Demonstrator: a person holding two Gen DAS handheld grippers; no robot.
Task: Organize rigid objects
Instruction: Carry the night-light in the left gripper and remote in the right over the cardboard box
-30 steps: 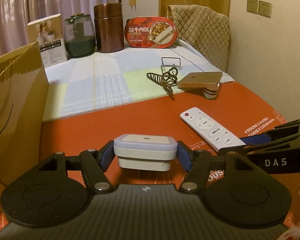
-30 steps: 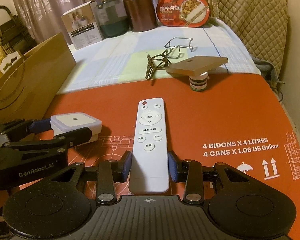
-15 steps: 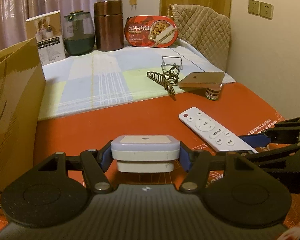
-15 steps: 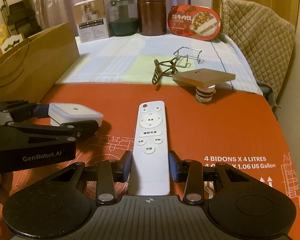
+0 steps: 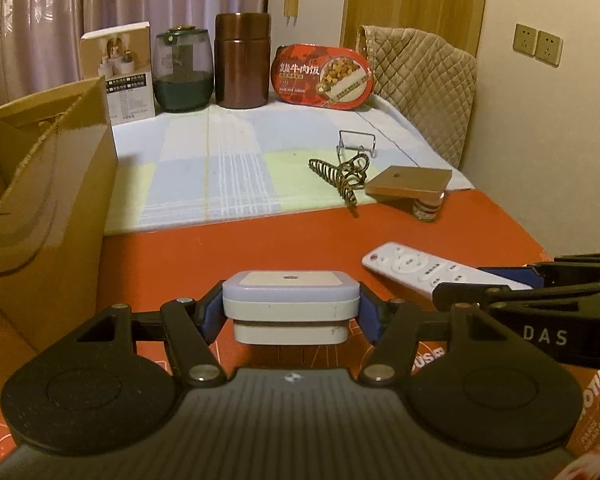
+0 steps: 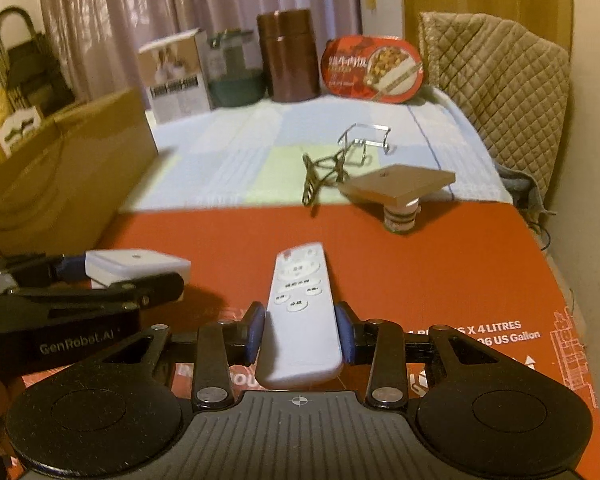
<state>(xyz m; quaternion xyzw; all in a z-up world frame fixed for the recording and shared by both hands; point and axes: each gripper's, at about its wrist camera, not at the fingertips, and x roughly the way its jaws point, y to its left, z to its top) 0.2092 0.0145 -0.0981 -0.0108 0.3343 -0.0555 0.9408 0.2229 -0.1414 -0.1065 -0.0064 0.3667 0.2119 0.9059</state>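
My left gripper (image 5: 291, 312) is shut on a white square device (image 5: 290, 300), held a little above the red mat (image 5: 260, 248). It also shows in the right wrist view (image 6: 134, 266) at the left. My right gripper (image 6: 300, 334) is shut on a white remote control (image 6: 300, 312), lifted off the mat with its far end pointing away. The remote also shows in the left wrist view (image 5: 424, 268), held by the right gripper's fingers (image 5: 512, 280) at the right edge.
An open cardboard box (image 5: 40, 208) stands at the left. On the mat and checked cloth lie a gold hair claw (image 5: 340, 178), a wire stand (image 5: 358, 142) and a square-lidded jar (image 5: 416, 188). A carton, jars and a food tray (image 5: 324, 76) line the back.
Both grippers have lifted their objects off the mat. The right gripper has raised the remote and tilted; the left has risen with the white device.
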